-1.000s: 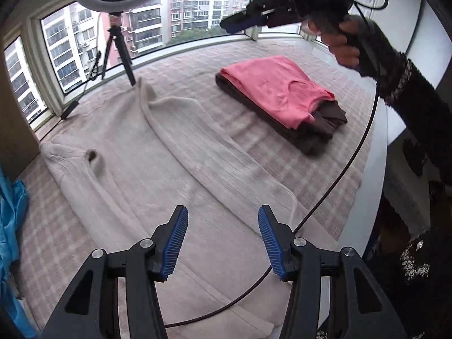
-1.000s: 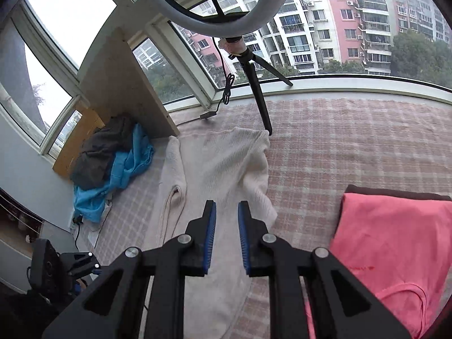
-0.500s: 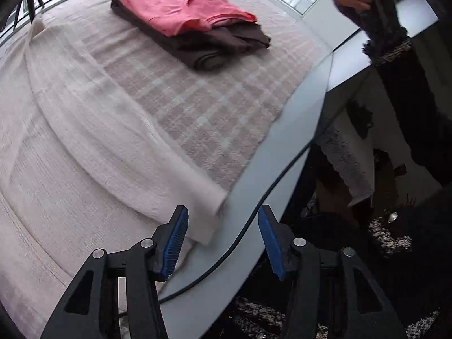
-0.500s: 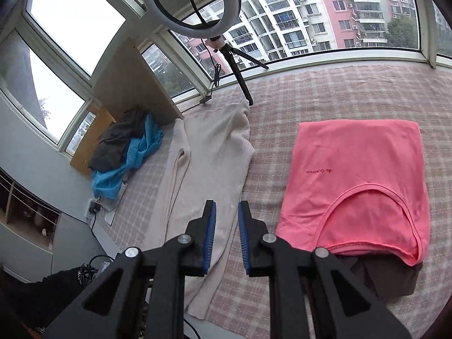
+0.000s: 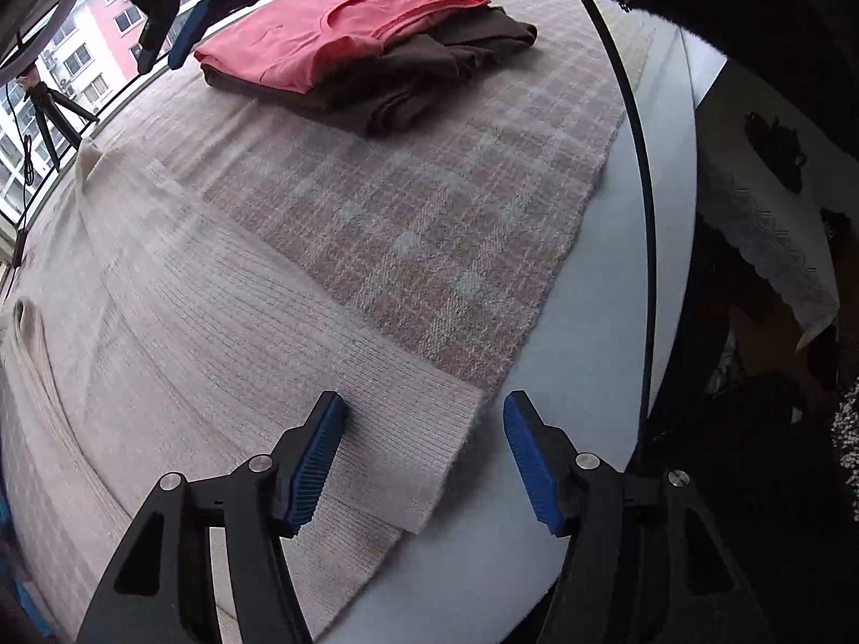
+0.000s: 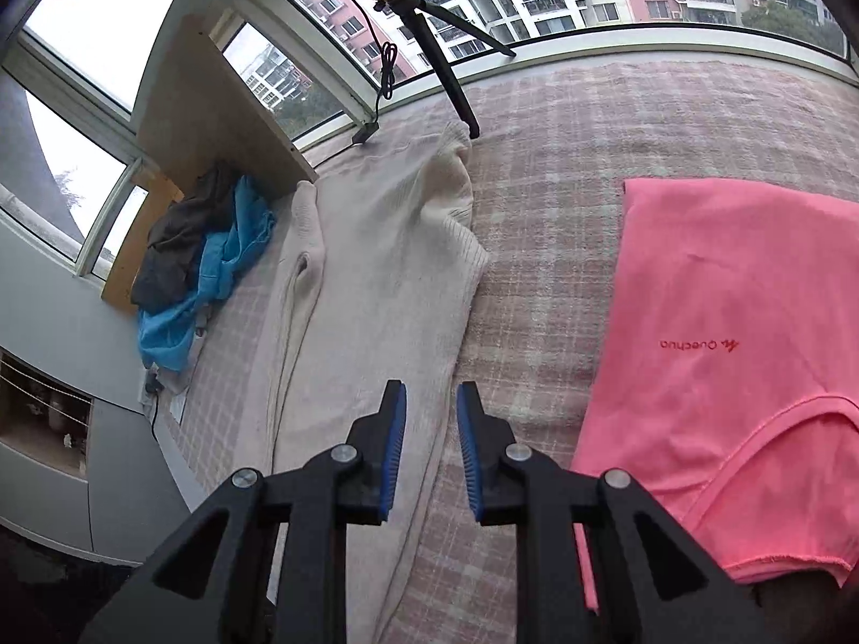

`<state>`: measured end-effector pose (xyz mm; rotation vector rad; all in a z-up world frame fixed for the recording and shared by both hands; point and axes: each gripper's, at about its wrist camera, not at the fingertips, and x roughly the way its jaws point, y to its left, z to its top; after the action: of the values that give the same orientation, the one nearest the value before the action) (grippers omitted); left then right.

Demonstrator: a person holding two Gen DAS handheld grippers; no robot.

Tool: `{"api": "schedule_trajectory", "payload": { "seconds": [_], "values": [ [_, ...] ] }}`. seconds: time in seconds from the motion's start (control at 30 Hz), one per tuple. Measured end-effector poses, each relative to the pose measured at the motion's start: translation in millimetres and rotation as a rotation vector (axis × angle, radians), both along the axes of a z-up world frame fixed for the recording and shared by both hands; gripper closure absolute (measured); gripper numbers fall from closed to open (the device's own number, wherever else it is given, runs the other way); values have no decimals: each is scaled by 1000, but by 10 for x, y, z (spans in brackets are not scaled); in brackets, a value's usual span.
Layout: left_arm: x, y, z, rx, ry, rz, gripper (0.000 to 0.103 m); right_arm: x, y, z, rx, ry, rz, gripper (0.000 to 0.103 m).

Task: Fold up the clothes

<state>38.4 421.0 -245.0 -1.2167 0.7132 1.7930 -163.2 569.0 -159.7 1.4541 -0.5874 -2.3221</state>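
Observation:
A beige knit sweater [image 5: 177, 290] lies spread on the checked blanket [image 5: 429, 225]. One sleeve runs toward the front edge and ends in a ribbed cuff [image 5: 429, 429]. My left gripper [image 5: 424, 413] is open and low over that cuff: the left pad is above the knit and the right pad is past the cuff's end. My right gripper [image 6: 429, 408] hovers higher, above the sweater's [image 6: 376, 279] right edge. Its jaws stand a narrow gap apart with nothing between them. Beside it lies a folded pink shirt [image 6: 725, 322].
The pink shirt [image 5: 333, 32] rests on a folded brown garment [image 5: 429, 70] at the back. A black cable [image 5: 644, 214] runs along the white table edge [image 5: 590, 375]. A tripod [image 6: 440, 53] stands by the window, and a blue and dark clothes pile [image 6: 215, 268] lies far left.
My left gripper has swung from over the sweater's body toward the table's front edge and dropped down onto the sleeve cuff. The right gripper has moved lower and nearer the pink shirt.

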Motion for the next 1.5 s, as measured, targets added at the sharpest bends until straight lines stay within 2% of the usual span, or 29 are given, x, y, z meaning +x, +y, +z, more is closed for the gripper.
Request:
{"api": "schedule_trajectory", "payload": {
  "seconds": [0.1,0.13,0.17,0.2,0.27,0.37,0.47,0.57,0.6,0.67,0.73,0.83,0.9,0.93,0.97,1.03,1.1,1.13,1.17,1.2,1.4,1.5],
  "values": [
    [-72,-79,34,67,-46,64,45,-278,-119,-189,3,-17,4,82],
    [-94,-114,43,83,-52,88,50,-363,-157,-253,6,-25,4,81],
    [-116,-150,52,96,-55,112,58,-439,-190,-318,11,-35,2,78],
    [-150,-194,63,114,-68,137,62,-516,-223,-383,16,-44,1,74],
    [-238,-292,90,157,-113,194,79,-636,-283,-479,21,-52,-3,73],
    [-360,-448,99,215,-196,274,93,-702,-390,-556,22,-46,10,66],
    [-314,-511,95,237,-218,304,93,-724,-502,-598,49,-33,18,63],
    [-192,-441,142,212,-183,275,91,-706,-512,-624,53,-43,22,63],
    [-163,-401,156,209,-178,261,86,-700,-515,-632,54,-46,23,63],
    [-108,-298,197,206,-151,241,53,-688,-522,-650,56,-52,26,63],
    [-82,-198,172,188,-117,222,42,-676,-528,-667,58,-58,29,63],
    [-54,-83,84,132,-34,203,45,-657,-539,-685,75,-65,33,63],
    [-31,-82,72,113,34,196,57,-639,-559,-698,100,-61,36,63],
    [-45,-115,69,110,56,202,73,-633,-567,-697,104,-53,35,63],
    [-92,-175,70,127,41,220,83,-627,-574,-695,108,-45,34,63],
    [-234,-325,69,193,-54,284,90,-623,-578,-697,107,-30,23,63],
    [-381,-477,67,262,-156,352,91,-623,-579,-703,97,-14,11,64],
    [-416,-535,64,285,-188,375,91,-627,-588,-709,95,-10,11,69],
    [-427,-587,69,307,-210,390,91,-636,-609,-720,100,-13,18,87],
    [-421,-639,83,335,-228,398,91,-643,-625,-724,105,-14,23,91],
    [-392,-826,166,432,-254,431,91,-703,-572,-549,8,-30,-15,93],
    [-395,-954,155,468,-264,458,91,-751,-710,-302,44,-9,-11,93]
  ]
}}
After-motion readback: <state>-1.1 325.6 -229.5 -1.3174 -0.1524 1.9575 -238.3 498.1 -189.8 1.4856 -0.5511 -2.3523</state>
